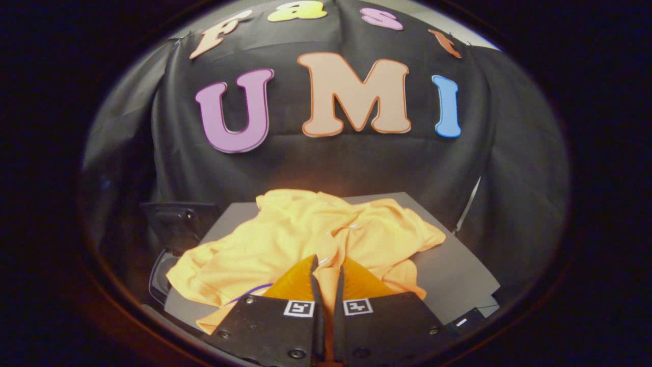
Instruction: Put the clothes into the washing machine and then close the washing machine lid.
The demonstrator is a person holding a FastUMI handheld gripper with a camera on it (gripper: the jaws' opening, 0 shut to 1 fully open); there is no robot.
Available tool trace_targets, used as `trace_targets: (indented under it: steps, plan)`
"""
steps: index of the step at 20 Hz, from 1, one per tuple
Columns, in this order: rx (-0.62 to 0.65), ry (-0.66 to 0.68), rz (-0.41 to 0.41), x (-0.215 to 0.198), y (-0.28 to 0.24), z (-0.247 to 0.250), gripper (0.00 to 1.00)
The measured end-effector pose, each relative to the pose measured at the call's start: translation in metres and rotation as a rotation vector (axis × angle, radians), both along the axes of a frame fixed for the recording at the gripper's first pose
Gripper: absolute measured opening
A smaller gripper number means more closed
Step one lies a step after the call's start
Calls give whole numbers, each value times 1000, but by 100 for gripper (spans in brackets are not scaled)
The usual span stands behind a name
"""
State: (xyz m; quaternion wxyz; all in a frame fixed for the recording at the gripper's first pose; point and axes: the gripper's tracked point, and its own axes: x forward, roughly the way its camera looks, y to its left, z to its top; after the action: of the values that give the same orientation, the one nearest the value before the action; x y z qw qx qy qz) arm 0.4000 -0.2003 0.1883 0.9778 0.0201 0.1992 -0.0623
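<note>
Where the dark washing machine (pixel 175 229) stands at the left, its rim shows beside and below the grey table (pixel 458 270), and a crumpled yellow shirt (pixel 285 239) spreads from that edge across the table top. Nearly closed, the gripper (pixel 327 267) has its fingers (pixel 311 285) pinching a fold of the shirt between them, a narrow slit left.

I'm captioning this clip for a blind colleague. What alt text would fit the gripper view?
The gripper has its two fingers nearly closed on a fold of a crumpled yellow shirt that lies spread over a flat grey surface. A dark machine part sits beside the shirt, and black cloth hangs behind.
</note>
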Motion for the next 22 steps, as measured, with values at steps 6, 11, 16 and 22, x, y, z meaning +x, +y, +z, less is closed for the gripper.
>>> trace_targets:
  steps: [6, 11, 16, 22]
  plan:
    - [-17, -98, 117, 13, 78, 49, 7]
    - [69, -120, 201, 29, 142, 59, 7]
    - [75, -89, 277, 54, 202, 49, 6]
    - [115, -53, 376, 76, 280, 20, 6]
